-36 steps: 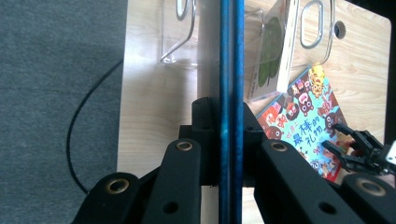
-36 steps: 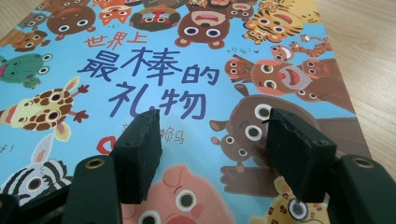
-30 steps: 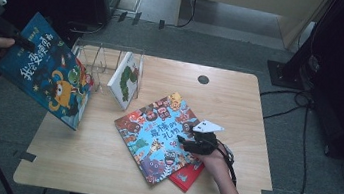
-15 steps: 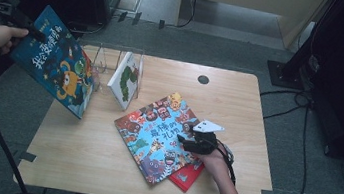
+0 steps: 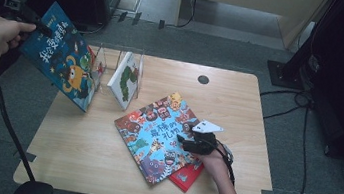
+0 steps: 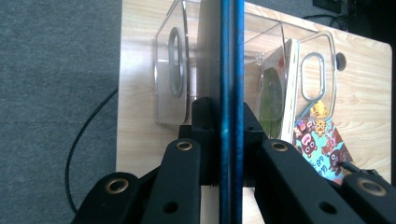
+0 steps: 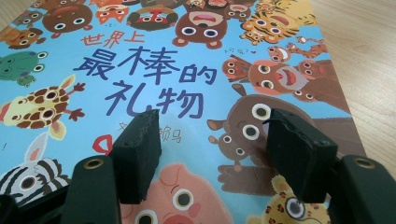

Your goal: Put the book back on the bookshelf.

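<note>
Surface: light wooden table with rounded corners, standing on grey carpet; black cables trailing over the floor, dark furniture at the room's edges.

Far left, raised off the table: left gripper, clamped tight on the edge of a dark blue picture book with a monster cover. Book held tilted above the table's left rear corner. Seen edge-on in the left gripper view as a thin blue line pressed between both jaws.

Just right of it, at the table's rear left: clear plastic book rack with oval handle cut-outs. One white book with a green caterpillar cover standing inside, leaning.

Centre: large light blue picture book with cartoon animals lying flat, set at an angle. Thin red book beneath it, one corner showing.

Right: right gripper, jaws spread apart, gripping nothing, resting over the animal book's right side. Pads on either side of the cover art in the right gripper view.

Count: four books, one rack, two grippers.
</note>
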`<state>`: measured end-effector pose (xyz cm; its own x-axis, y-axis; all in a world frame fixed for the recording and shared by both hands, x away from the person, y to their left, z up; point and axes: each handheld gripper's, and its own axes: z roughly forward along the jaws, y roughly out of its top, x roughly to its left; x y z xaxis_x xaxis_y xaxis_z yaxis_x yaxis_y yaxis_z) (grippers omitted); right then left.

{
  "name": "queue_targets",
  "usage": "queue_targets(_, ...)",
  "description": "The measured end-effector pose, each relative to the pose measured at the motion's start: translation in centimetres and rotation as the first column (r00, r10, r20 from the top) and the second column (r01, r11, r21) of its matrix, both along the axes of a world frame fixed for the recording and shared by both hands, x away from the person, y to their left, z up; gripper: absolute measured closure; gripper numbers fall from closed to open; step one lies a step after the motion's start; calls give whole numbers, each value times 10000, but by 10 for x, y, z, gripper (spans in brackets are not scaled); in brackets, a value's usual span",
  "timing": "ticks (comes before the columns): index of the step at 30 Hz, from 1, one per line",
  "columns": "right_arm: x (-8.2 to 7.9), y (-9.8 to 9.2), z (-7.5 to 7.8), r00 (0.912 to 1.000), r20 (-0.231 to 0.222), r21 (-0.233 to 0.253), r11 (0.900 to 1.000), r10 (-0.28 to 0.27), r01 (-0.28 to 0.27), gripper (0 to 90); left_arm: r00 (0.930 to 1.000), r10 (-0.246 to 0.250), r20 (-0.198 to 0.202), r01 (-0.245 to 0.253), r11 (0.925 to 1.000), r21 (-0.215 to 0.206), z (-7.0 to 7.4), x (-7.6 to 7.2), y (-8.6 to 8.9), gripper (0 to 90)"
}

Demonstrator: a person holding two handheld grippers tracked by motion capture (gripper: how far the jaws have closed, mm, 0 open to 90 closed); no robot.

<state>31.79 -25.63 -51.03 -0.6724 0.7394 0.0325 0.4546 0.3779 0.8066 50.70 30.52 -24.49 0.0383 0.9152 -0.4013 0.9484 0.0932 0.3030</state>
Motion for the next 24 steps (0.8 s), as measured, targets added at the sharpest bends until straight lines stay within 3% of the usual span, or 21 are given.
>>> queue_targets(6, -1, 0, -1, 9999, 108, 79, 10000, -43, 42, 348, 9998, 146, 146, -142, 9996, -224, -8, 8, -2, 821)
queue_targets(12, -2, 0, -2, 9999, 104, 101, 9999, -70, 69, 347, 9997, 256, 18, -256, 9993, 254, -9, 8, -1, 827)
queue_targets(16, -2, 0, -2, 9999, 118, 103, 9999, -58, 57, 346, 9998, 116, 175, -119, 9998, 170, -10, 6, 0, 726)
queue_targets(19, -2, -1, -2, 9999, 100, 105, 9999, -31, 29, 346, 9999, 140, 71, -140, 9999, -92, -11, 4, 2, 584)
queue_targets(24, -2, -2, -2, 9999, 121, 128, 9999, -6, 4, 347, 9997, 136, 194, -129, 9992, -378, -7, 0, 7, 541)
